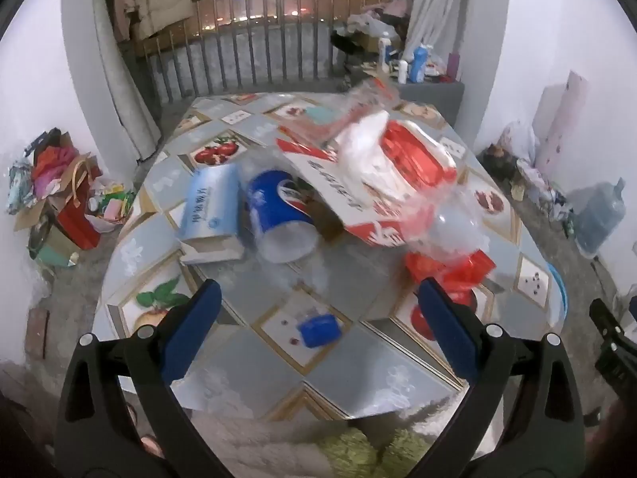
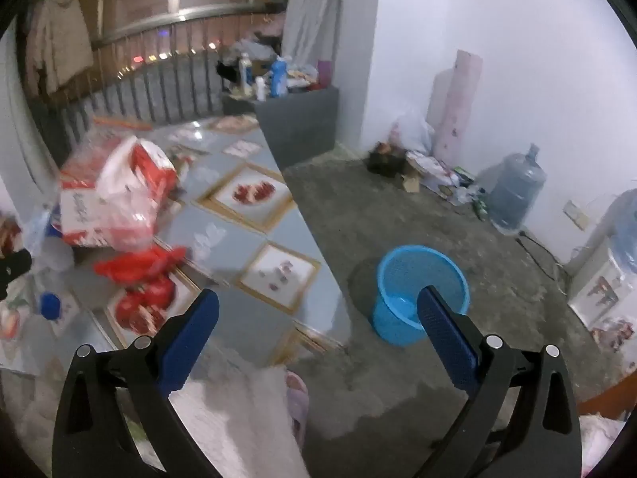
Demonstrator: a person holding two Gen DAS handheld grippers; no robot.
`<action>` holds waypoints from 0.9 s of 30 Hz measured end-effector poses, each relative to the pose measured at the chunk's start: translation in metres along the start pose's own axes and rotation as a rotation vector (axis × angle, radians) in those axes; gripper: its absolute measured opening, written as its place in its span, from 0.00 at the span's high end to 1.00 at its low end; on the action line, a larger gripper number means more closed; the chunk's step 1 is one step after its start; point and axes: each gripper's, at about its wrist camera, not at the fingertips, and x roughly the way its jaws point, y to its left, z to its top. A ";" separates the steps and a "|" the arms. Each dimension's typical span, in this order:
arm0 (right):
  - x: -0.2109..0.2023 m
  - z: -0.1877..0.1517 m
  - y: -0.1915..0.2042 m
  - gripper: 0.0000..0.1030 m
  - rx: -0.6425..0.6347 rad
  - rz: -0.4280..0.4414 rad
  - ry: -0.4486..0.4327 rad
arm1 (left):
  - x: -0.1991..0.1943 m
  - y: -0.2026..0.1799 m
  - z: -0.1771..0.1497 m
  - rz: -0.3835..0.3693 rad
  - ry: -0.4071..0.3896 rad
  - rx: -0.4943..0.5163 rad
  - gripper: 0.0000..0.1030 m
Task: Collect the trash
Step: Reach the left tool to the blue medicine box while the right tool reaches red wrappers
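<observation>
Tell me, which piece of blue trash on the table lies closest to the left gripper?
The small blue bottle cap, just ahead of the left gripper. The blue cup and the light-blue tissue pack lie farther back.

Dim cool indoor light, strong fisheye bending and dark corners, motion blur on the table clutter

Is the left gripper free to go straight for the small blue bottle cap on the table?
Probably yes. The left gripper is open and empty, and the blue bottle cap lies alone on bare tabletop between its fingers, apart from the other litter.
</observation>
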 end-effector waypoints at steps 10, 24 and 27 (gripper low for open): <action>0.006 0.013 0.048 0.06 -0.053 0.194 -0.075 | -0.003 0.135 0.006 -0.062 -0.145 -0.244 0.07; 0.032 0.021 0.062 0.06 -0.029 0.225 0.028 | 0.071 0.183 0.026 -0.185 -0.030 -0.364 0.07; 0.039 0.022 0.065 0.06 -0.017 0.243 0.058 | 0.087 0.183 0.033 -0.183 -0.003 -0.339 0.07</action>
